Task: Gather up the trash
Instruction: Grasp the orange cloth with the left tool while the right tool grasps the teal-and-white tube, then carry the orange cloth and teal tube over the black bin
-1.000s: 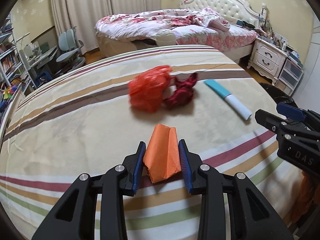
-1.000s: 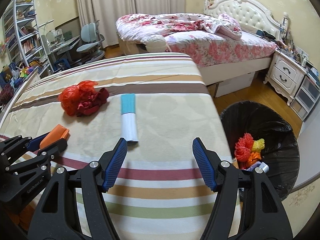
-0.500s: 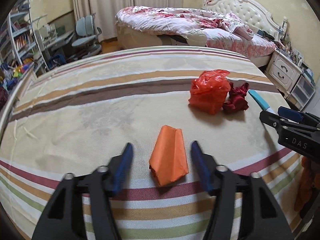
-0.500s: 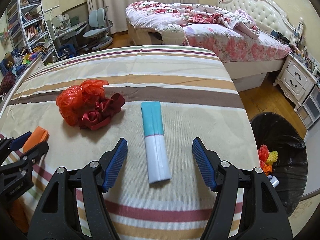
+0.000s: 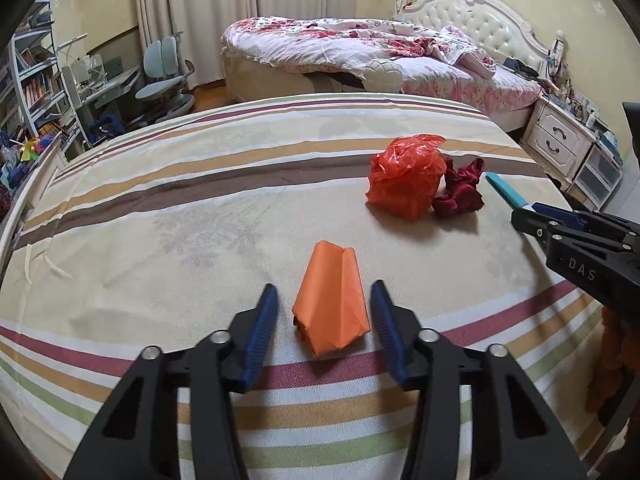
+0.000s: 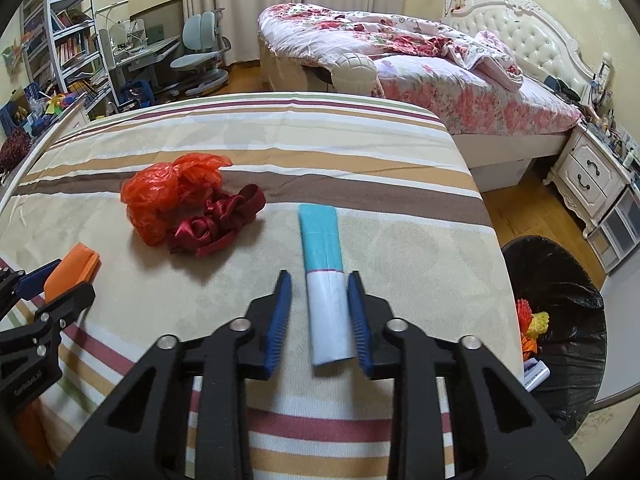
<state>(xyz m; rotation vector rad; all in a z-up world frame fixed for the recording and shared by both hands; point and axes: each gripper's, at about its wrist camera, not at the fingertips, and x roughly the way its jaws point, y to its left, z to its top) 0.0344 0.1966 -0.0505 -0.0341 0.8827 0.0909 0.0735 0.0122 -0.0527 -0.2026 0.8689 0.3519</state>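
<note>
A folded orange paper (image 5: pixel 332 312) lies on the striped sheet (image 5: pixel 160 240) between the jaws of my left gripper (image 5: pixel 325 286). The jaws are closing, with a thin gap showing on each side. A teal and white tube (image 6: pixel 322 248) lies between the jaws of my right gripper (image 6: pixel 319 275), which are also closing. Its right pad sits at the tube's edge and the left pad is still apart. Beyond both lie a crumpled red plastic bag (image 6: pixel 168 192) and a dark red ribbon (image 6: pixel 216 224), touching each other.
A bin with a black liner (image 6: pixel 560 280) stands on the floor off the bed's right edge, with some trash in it. A floral bed (image 6: pixel 400 52) and white nightstand (image 6: pixel 592 176) are behind. Desk, chairs and shelves stand at the far left.
The left jaws let go of the orange paper, spread wide, then narrowed around it again. The right gripper moved left and forward over the tube, and its jaws closed in on it.
</note>
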